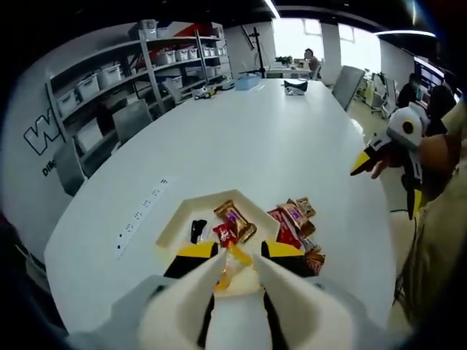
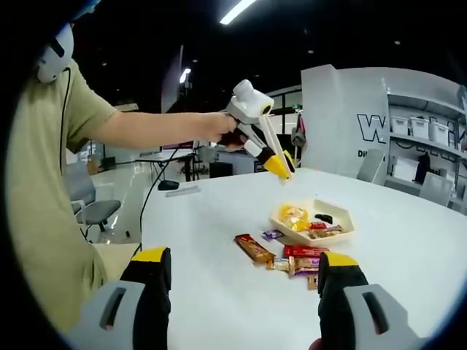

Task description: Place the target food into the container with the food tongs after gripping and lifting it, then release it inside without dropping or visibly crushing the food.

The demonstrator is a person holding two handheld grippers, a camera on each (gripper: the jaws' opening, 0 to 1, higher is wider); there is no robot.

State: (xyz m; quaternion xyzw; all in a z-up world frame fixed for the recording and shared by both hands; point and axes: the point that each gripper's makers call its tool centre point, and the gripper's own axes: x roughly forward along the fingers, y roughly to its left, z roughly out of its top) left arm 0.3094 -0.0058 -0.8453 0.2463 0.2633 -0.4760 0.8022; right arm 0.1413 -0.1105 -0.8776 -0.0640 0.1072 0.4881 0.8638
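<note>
My left hand-held gripper (image 1: 235, 264) hangs above the white tray (image 1: 177, 219) on the counter (image 1: 241, 146), jaws spread apart and holding nothing. In the tray I count four wrapped snacks, among them a yellow packet (image 2: 293, 216) and a red one (image 1: 225, 233). About five more wrappers lie just beside it, including a brown bar (image 2: 255, 248). My right hand-held gripper (image 2: 237, 281) is released, well back from them.

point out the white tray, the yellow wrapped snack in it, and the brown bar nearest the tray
white tray (image 2: 343, 232), right gripper view, on its front rim
yellow wrapped snack (image 2: 293, 216), right gripper view, middle of wrapper
brown bar (image 2: 254, 249), right gripper view, middle of bar
</note>
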